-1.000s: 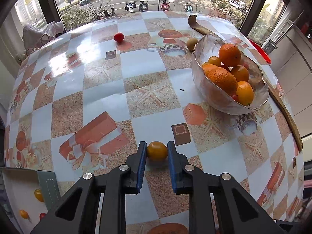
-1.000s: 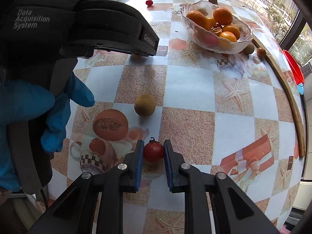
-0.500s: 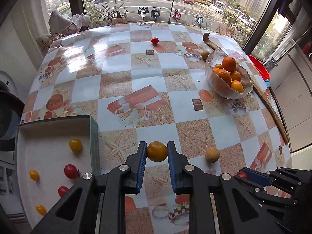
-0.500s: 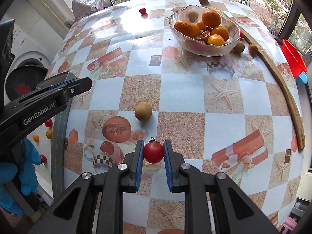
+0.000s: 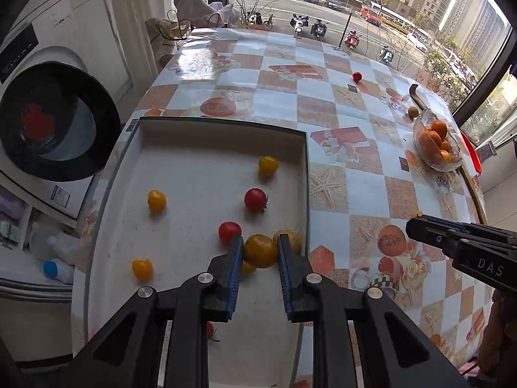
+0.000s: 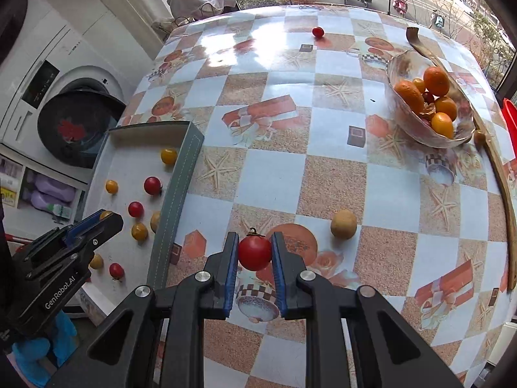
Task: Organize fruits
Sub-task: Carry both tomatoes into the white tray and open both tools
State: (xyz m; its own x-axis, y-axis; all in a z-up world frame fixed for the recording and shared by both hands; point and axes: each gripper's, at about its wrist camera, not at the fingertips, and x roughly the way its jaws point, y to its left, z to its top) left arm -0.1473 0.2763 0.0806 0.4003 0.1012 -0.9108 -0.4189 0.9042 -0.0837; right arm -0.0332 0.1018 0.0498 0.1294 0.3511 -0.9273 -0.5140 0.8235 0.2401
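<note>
My left gripper [image 5: 260, 252] is shut on a yellow tomato [image 5: 260, 250] and holds it above the white tray [image 5: 206, 148], near the tray's right wall. The tray holds several red and yellow tomatoes, such as a red one [image 5: 255, 199] and a yellow one [image 5: 268, 165]. My right gripper [image 6: 255, 253] is shut on a red tomato [image 6: 254, 253] above the table, right of the tray [image 6: 176, 187]. The left gripper [image 6: 97, 223] also shows in the right wrist view, over the tray.
A glass bowl [image 6: 416, 129] of oranges stands at the far right. A brown round fruit [image 6: 343, 224] lies near my right gripper. A red tomato [image 6: 318, 31] lies far back. A washing machine [image 5: 48, 123] stands left of the table.
My left gripper has carried the yellow tomato left, from over the table to above the tray. My right gripper has drifted left toward the tray, still holding the red tomato.
</note>
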